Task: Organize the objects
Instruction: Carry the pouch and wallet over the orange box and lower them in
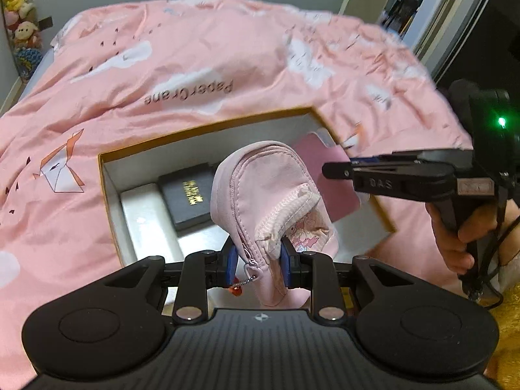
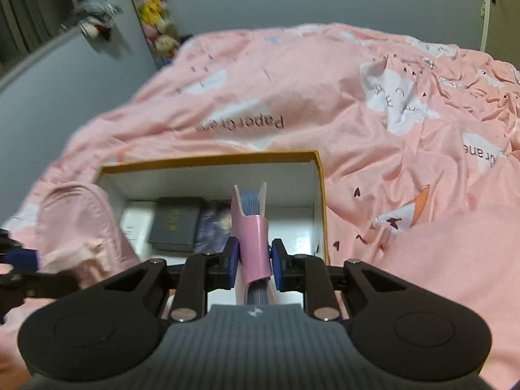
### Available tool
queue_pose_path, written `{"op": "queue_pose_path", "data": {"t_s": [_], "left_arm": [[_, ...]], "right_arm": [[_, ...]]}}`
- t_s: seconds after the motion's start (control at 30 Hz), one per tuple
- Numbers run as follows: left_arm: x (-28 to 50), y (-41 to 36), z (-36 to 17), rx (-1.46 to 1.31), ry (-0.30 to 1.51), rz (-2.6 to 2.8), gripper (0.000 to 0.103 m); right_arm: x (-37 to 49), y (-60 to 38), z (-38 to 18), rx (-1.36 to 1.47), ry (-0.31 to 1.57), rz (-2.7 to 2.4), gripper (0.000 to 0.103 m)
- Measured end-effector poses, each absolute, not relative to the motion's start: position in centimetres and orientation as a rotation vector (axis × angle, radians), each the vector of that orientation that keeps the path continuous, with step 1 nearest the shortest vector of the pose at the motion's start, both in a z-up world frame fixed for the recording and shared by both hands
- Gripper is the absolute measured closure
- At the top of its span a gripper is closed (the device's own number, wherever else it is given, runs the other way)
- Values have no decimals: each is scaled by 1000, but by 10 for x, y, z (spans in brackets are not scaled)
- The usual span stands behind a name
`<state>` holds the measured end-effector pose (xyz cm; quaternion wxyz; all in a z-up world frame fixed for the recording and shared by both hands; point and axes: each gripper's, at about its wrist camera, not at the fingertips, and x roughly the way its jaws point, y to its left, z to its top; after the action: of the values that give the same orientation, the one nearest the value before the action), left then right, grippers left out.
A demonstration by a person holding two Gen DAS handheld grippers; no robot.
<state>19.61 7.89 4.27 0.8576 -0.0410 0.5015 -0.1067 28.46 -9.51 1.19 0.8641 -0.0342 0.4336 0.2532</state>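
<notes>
1. The left gripper (image 1: 258,260) clamps a soft pink zippered fabric pouch (image 1: 269,195) above the open orange-rimmed cardboard box (image 1: 208,128).
2. The right gripper (image 2: 255,260) pinches a pink-covered notebook (image 2: 253,240) upright over that box.

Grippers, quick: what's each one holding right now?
Left gripper: shut on the pink pouch.
Right gripper: shut on the pink notebook.
</notes>
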Motion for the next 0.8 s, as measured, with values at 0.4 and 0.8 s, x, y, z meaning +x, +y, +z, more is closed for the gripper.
{"op": "queue_pose_path", "data": {"t_s": [0.4,0.8], "left_arm": [[241,92,-1,-56,1117,-262,73],[258,94,-19,-72,1143,-293,73]], "right_arm": [[335,-51,-37,-69,1015,466,81],[350,-35,-44,-230,1041,508,78]]}}
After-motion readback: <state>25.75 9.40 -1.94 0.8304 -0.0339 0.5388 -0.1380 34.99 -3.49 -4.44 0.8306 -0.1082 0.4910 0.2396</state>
